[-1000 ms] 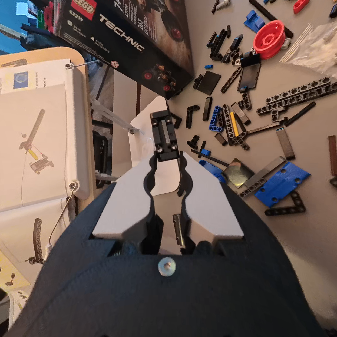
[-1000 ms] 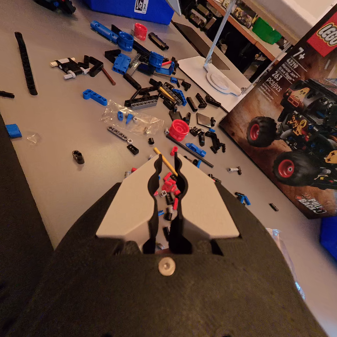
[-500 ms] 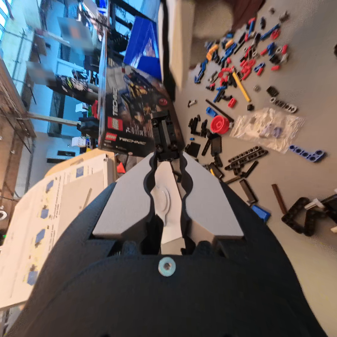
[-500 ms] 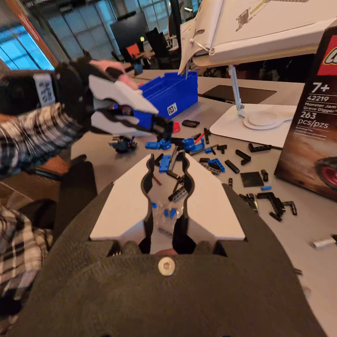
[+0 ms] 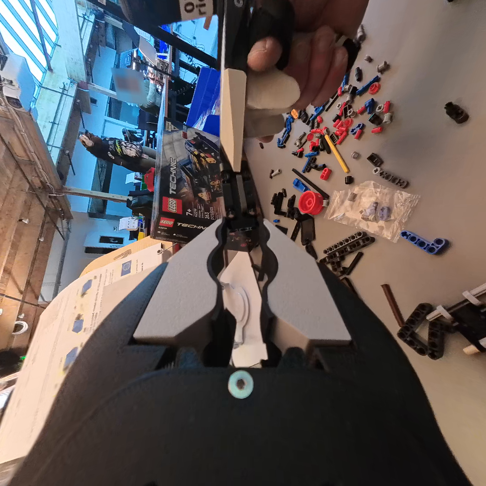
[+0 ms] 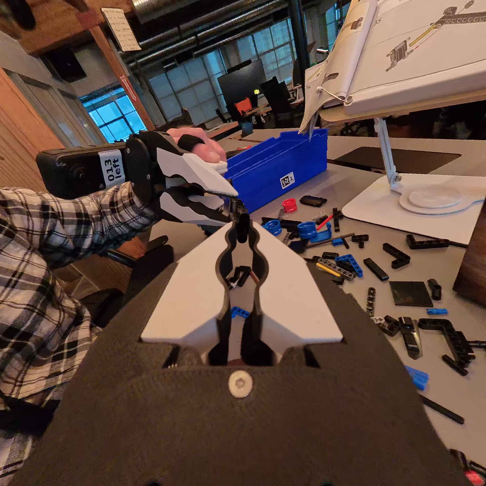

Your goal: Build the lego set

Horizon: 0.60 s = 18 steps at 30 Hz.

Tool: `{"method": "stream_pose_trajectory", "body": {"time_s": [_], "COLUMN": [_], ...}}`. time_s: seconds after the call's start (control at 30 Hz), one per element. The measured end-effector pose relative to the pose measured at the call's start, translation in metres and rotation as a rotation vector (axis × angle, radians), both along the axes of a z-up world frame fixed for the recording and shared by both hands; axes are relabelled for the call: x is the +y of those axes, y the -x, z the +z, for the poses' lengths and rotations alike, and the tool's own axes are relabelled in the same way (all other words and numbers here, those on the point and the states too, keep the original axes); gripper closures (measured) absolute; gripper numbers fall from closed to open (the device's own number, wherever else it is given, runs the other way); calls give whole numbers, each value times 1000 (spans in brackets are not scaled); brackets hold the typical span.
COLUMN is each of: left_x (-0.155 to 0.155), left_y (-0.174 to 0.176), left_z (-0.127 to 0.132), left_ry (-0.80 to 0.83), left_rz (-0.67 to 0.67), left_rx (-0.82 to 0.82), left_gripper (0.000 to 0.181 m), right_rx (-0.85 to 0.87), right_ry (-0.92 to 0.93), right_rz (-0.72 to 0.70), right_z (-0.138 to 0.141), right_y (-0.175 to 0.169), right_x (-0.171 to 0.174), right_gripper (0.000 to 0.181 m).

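Since half second ago: right gripper (image 6: 242,231) has closed in on left gripper (image 5: 241,226), tips now meeting at black assembly (image 5: 239,200). Left fingers (image 5: 189,284) narrow, clamped on near end of black assembly, which projects straight ahead of tips. Right fingers (image 6: 286,284) narrow, pinching small dark part at far end of same assembly. Beyond and right of left fingers: loose parts on surface (image 5: 434,147), red wheel (image 5: 310,202), clear bag (image 5: 373,207). Set box (image 5: 184,194) just left of tips. Blue bin (image 6: 278,163) beyond right fingers.
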State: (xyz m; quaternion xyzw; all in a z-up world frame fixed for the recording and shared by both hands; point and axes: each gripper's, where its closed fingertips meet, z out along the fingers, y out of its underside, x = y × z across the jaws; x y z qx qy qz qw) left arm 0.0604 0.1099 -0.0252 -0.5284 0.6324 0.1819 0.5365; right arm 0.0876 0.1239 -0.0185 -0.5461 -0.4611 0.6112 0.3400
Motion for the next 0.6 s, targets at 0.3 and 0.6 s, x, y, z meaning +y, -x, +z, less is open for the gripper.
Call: {"method": "stream_pose_trajectory", "body": {"time_s": [0.3,0.6], "left_x": [18,34], "left_y": [15,15], "left_z": [-17,-27], "left_ry": [167,46], "left_rz": [130,148], "left_rx": [-161,-46], "left_gripper": [146,168], "right_rx": [-28,-67], "right_ry": [-248,-940], "right_rz": [-132,-247], "right_z": [-8,-19], "right_y": [3,12], "right_x": [11,0], "right_gripper": [175,174]}}
